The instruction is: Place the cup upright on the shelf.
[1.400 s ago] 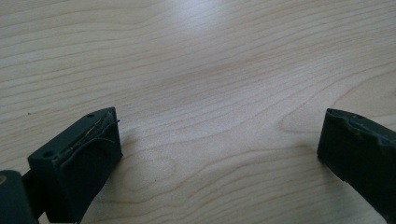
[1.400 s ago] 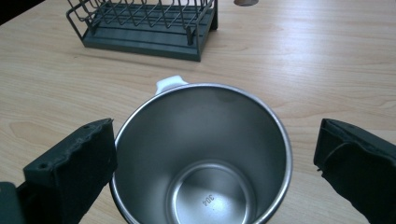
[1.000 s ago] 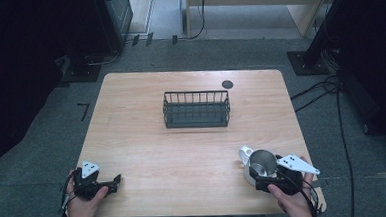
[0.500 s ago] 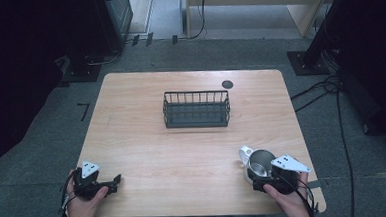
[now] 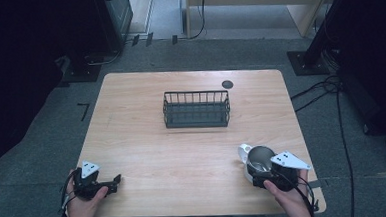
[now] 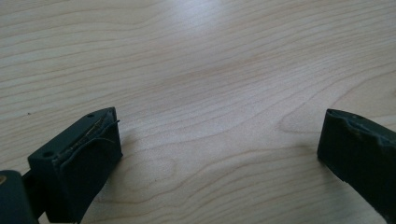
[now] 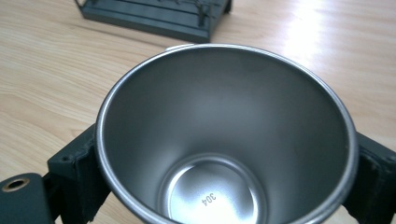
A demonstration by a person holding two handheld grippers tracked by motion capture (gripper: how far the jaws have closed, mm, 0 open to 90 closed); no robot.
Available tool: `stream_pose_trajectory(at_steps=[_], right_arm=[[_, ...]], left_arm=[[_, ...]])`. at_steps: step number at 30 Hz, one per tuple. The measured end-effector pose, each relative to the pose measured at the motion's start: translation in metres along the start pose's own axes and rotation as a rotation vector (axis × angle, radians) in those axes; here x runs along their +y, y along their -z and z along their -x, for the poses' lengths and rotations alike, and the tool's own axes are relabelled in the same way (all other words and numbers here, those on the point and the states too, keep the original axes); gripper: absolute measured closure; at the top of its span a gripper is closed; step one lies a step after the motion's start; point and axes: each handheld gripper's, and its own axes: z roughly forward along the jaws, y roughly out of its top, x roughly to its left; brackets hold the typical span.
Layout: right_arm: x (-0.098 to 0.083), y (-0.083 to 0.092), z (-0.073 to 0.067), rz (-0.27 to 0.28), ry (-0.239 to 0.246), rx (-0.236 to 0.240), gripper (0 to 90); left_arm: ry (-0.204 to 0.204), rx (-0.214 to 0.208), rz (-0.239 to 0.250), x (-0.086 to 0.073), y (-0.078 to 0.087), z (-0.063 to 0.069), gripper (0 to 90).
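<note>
Left gripper [image 5: 115, 180]: black body, grey three-cornered plate with dark holes, black cable, lower left of high view | Jaws: black blocks, worn pad edge, small screw holes | Right gripper [image 5: 255, 171]: black, grey plate, black cable, lower right | Brass-ringed hole, lower left of right gripper view | Forearms bare

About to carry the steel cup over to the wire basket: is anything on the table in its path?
Nothing visible. The steel cup sits between the right gripper's jaws, and only bare table lies between it and the wire basket.
</note>
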Motion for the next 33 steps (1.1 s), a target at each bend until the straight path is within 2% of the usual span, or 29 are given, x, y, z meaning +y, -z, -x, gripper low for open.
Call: stream_pose_trajectory(at_steps=[3,8,12,14,18,24,25,33], right_arm=[[0.008,-0.007,-0.006,0.002,0.041,0.033,6.5],[0.015,-0.015,-0.013,0.002,0.06,0.065,6.6],[0.023,-0.03,-0.021,0.001,0.102,0.127,6.6],[0.024,-0.033,-0.022,-0.003,0.108,0.136,6.6],[0.035,-0.045,-0.03,0.0,0.151,0.172,6.6],[0.051,-0.053,-0.034,0.014,0.196,0.219,6.6],[0.056,-0.058,-0.035,0.016,0.212,0.239,6.6],[0.062,-0.073,-0.035,0.028,0.233,0.291,6.6]], left_arm=[[0.002,-0.002,0.002,0.0,0.0,0.0,0.0],[0.002,-0.004,0.003,0.0,0.0,0.0,0.0],[0.001,-0.004,0.002,0.0,0.0,0.0,0.0],[0.002,-0.005,0.003,0.0,0.0,0.0,0.0],[0.001,-0.003,0.001,0.0,0.0,0.0,0.0],[0.002,-0.006,0.004,0.0,0.0,0.0,0.0],[0.002,-0.006,0.004,0.0,0.0,0.0,0.0],[0.002,-0.006,0.003,0.0,0.0,0.0,0.0]])
